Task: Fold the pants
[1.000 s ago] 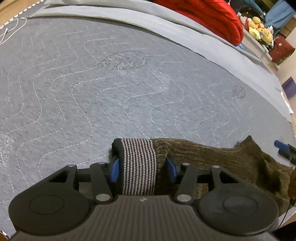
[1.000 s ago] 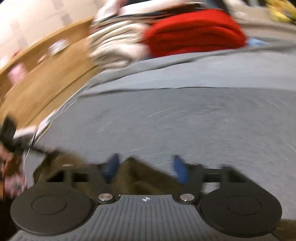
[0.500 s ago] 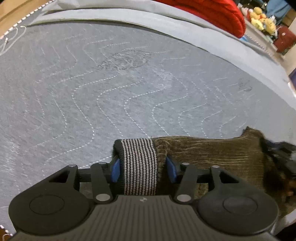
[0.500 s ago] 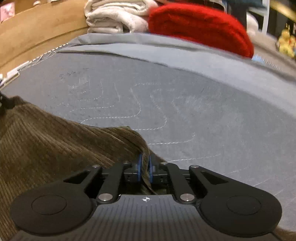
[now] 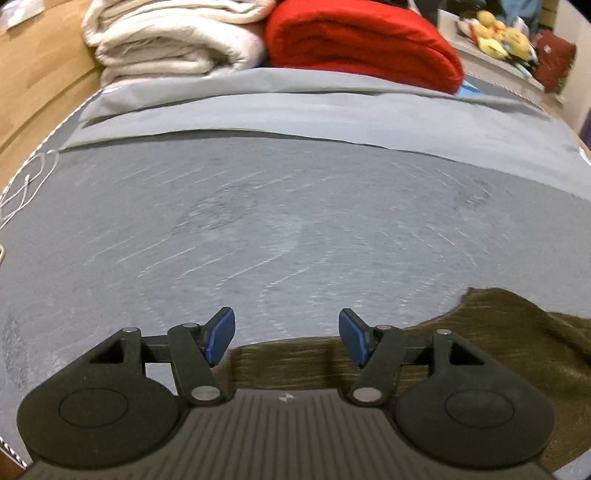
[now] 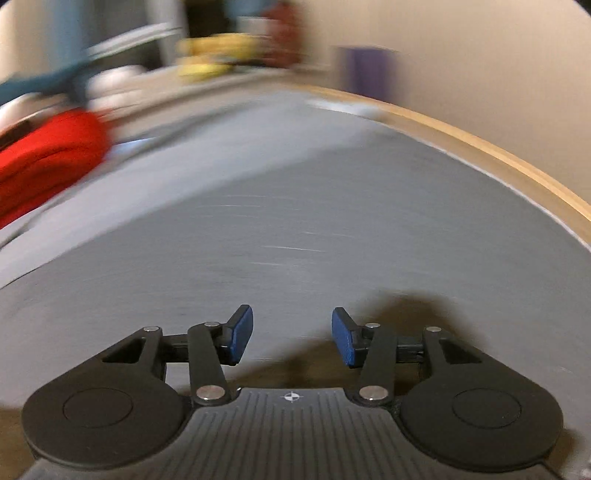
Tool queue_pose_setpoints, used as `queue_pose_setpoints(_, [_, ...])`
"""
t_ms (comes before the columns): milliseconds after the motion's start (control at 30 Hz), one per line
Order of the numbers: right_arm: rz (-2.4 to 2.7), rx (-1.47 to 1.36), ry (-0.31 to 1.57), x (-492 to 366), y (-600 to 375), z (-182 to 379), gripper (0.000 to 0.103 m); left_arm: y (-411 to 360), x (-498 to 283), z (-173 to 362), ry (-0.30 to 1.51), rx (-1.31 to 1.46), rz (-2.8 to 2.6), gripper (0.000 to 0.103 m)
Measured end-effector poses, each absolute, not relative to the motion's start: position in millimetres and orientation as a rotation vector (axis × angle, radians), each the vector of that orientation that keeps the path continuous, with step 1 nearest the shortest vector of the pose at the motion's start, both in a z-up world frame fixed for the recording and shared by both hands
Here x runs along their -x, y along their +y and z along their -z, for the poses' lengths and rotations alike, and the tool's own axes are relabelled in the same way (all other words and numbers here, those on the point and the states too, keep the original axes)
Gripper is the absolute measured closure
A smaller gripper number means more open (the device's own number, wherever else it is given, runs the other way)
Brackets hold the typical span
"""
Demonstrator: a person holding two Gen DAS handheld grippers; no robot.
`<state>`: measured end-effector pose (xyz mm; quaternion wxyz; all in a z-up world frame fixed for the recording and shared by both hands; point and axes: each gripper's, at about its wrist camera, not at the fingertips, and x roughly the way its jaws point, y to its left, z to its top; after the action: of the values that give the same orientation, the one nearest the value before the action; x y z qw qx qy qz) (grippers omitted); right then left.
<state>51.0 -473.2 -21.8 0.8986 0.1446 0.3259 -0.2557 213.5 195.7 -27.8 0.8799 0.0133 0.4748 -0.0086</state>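
Brown corduroy pants lie on a grey quilted bedspread, reaching from under my left gripper to the lower right of the left wrist view. My left gripper is open and empty, just above the pants' near edge. My right gripper is open and empty over the bedspread; a brown strip of the pants shows just under its fingers. Both views are motion blurred.
A folded red blanket and a cream blanket lie at the head of the bed. A wooden bed frame edges the right side. Stuffed toys sit on a shelf beyond. A white cord lies at the left edge.
Both grippers have opened and let go of the pants: the left released the striped waistband, the right its brown fabric. Both have lifted and swung, so the views now look further up the bed.
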Motion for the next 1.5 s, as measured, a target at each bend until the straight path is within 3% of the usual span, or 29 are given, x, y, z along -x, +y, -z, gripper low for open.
queue_pose_setpoints(233, [0.544, -0.520, 0.666, -6.5, -573.1, 60.6, 0.053, 162.8, -230.4, 41.5, 1.010, -0.093, 0.042, 0.035])
queue_pose_setpoints(367, [0.356, -0.419, 0.718, -25.0, -568.6, 63.9, 0.051, 147.5, -237.0, 46.3, 1.023, -0.106, 0.046, 0.035])
queue_pose_setpoints(433, [0.331, -0.298, 0.787, -31.0, -567.1, 66.8, 0.084, 141.1, -240.0, 47.4, 1.022, -0.115, 0.057, 0.035])
queue_pose_setpoints(500, [0.362, -0.234, 0.767, -33.9, -566.4, 58.7, 0.089, 134.7, -243.7, 48.7, 1.020, -0.124, 0.068, 0.035])
queue_pose_setpoints(633, [0.523, -0.296, 0.462, -23.0, -580.7, 14.1, 0.093, 119.9, -247.2, 50.8, 1.016, -0.133, 0.104, 0.035])
queue_pose_setpoints(667, [0.562, -0.342, 0.496, -28.9, -588.8, 18.5, 0.103, 114.3, -247.0, 51.1, 1.013, -0.139, 0.121, 0.035])
queue_pose_setpoints(767, [0.751, -0.391, 0.635, -30.8, -605.4, 45.0, 0.098, 100.9, -243.5, 51.8, 1.007, -0.150, 0.162, 0.035])
queue_pose_setpoints(867, [0.708, -0.487, 0.655, -15.0, -617.9, 43.1, 0.095, 87.5, -236.8, 50.8, 0.994, -0.166, 0.231, 0.035])
queue_pose_setpoints(933, [0.711, -0.466, 0.593, 3.3, -617.0, 25.2, 0.081, 77.4, -230.5, 49.5, 0.983, -0.178, 0.283, 0.035])
queue_pose_setpoints(1000, [0.704, -0.496, 0.538, 20.7, -617.5, 13.6, 0.061, 64.4, -221.5, 47.7, 0.966, -0.183, 0.351, 0.035])
queue_pose_setpoints(1033, [0.696, -0.529, 0.529, 28.8, -621.1, 9.2, 0.059, 57.5, -215.9, 46.4, 0.956, -0.188, 0.386, 0.035])
queue_pose_setpoints(1267, [0.604, -0.681, 0.655, 96.1, -611.1, 25.2, 0.057, 2.3, -165.9, 44.7, 0.914, -0.127, 0.687, 0.037])
queue_pose_setpoints(1500, [0.547, -0.723, 0.842, 94.3, -586.0, 55.8, 0.057, -59.5, -104.9, 76.6, 0.898, -0.251, 0.883, 0.039])
